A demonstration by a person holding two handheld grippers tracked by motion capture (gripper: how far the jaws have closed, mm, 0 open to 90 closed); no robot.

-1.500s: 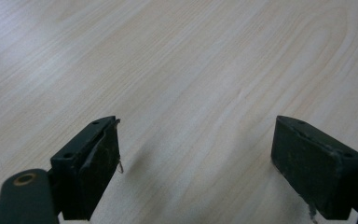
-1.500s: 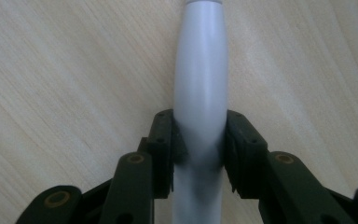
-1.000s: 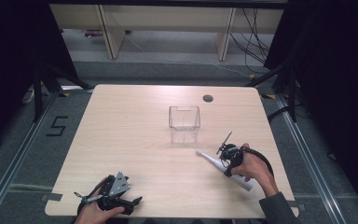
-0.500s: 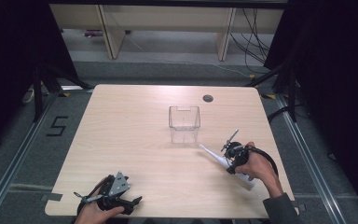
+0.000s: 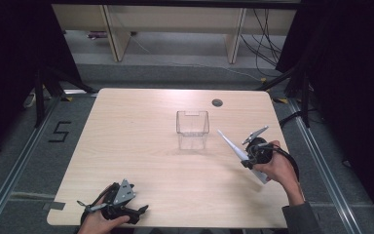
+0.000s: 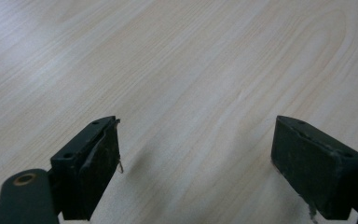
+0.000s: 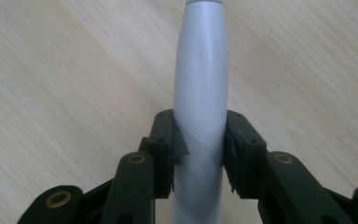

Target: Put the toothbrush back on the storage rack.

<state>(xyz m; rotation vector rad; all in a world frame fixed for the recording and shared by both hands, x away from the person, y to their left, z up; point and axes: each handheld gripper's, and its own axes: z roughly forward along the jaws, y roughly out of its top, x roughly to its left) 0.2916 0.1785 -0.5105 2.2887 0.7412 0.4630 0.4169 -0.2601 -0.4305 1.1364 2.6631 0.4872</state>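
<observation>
The right gripper [image 5: 254, 155] clamps a tapered grey plastic rod [image 5: 233, 148] — tip aimed at the clear plastic box [image 5: 192, 129] nearby; the left gripper [image 5: 117, 207] gapes — far off.

A slim, pale grey tapered tool [image 5: 237, 150], round-bodied and narrowing to a point, is clamped about mid-length between the fingers [image 7: 167, 140] of the right gripper [image 5: 254, 152], raised off the worktop [image 5: 141, 131]. In the high view it slants with its pointed end up and toward the clear, open-topped plastic container [image 5: 192, 129], stopping just short of it. That container stands upright near the middle of the worktop.
</observation>
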